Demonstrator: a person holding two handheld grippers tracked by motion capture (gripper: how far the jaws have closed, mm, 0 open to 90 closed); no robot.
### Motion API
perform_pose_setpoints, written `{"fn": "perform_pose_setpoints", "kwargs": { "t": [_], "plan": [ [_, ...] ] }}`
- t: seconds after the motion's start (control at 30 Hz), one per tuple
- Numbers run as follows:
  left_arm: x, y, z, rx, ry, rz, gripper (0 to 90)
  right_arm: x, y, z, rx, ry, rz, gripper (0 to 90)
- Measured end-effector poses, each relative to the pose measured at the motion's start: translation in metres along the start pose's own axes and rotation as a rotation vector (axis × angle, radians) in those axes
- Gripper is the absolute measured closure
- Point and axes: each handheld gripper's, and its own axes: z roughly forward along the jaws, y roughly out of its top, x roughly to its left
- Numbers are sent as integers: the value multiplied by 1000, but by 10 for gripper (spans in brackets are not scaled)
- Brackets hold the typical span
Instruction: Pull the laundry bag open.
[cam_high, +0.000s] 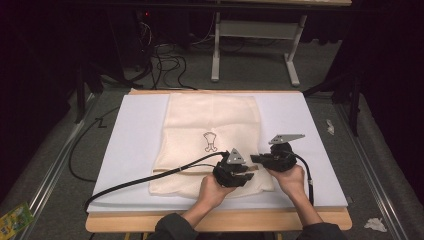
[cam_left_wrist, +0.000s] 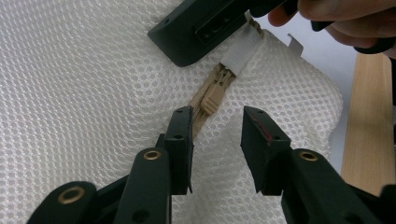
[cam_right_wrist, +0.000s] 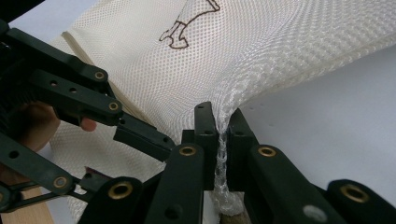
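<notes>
From above, the mesh laundry bag (cam_high: 210, 145) lies flat on the counter (cam_high: 310, 125), both hands at its near edge. The left hand-held gripper (cam_left_wrist: 217, 123), part-open and empty, straddles the tan zipper pull (cam_left_wrist: 212, 95) lying just ahead. The right hand-held gripper (cam_right_wrist: 220, 122) pinches bunched mesh.

No readable text, brand or number is seen; only a small dark outline drawing (cam_high: 210, 141) is printed on the cream mesh bag (cam_high: 200, 120).
</notes>
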Motion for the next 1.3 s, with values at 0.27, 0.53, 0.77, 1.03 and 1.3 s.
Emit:
{"fn": "perform_pose_setpoints", "kwargs": {
  "t": [0.27,0.53,0.77,1.03,1.3],
  "plan": [
    [-1,0,4,-24,-12,-10,651,1,0,1,-1,7,2,878],
    [-2,0,4,-45,-38,-10,704,1,0,1,0,8,0,878],
    [-2,-1,5,-44,-49,-15,728,2,0,1,2,8,0,878],
    [0,0,6,-52,-40,-22,826,2,0,2,6,8,-1,878],
    [1,0,5,-48,-35,-13,867,2,0,1,10,5,-4,877]
  ]
}}
